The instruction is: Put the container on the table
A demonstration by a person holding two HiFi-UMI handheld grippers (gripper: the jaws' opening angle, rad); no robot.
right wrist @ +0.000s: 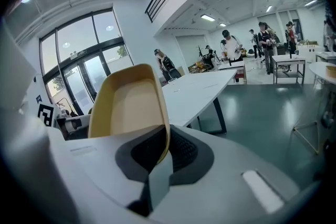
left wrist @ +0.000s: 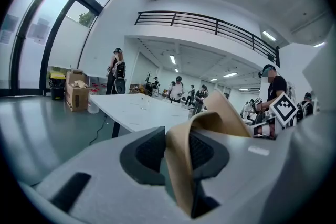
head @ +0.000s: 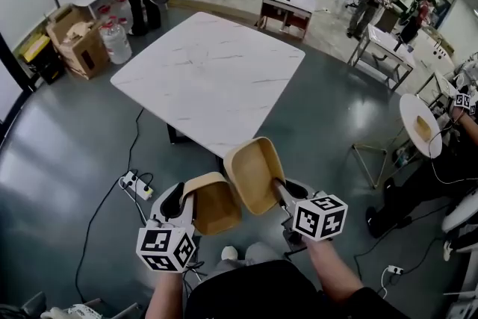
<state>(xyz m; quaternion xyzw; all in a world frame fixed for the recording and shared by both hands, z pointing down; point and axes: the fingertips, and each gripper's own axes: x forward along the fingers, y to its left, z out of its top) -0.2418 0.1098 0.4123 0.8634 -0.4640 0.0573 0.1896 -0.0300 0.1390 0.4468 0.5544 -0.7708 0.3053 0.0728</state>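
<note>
Head view: the white marble table [head: 202,75] stands in the middle of the floor with nothing on it. At its near edge the left gripper [head: 193,204] and the right gripper [head: 278,190] each hold a tan container in the air. The left container [head: 216,204] is near and low. The right container [head: 254,172] is tilted up beside it, and its far rim overlaps the table's near corner in the picture. The containers and the gripper bodies hide the jaws here. A cardboard box [head: 78,41] sits far left, and a power strip [head: 137,185] lies on the floor to the left of the grippers. People stand at the far side of the room, too small to make out in detail.

Left gripper view: the jaws are narrow, closed on one wall of the left container, which rises between the dark pads. The rest of that container curves away to the right and the gripper body cuts off its lower part. The table lies farther off, apart from it. The right gripper's marker cube [left wrist: 285,106] shows at the right.

Right gripper view: the jaws are nearly together, pinching the rim of the right container. The container stands upright with its hollow facing the camera and blocks the left part of the room. The table stretches away to its right.
</note>
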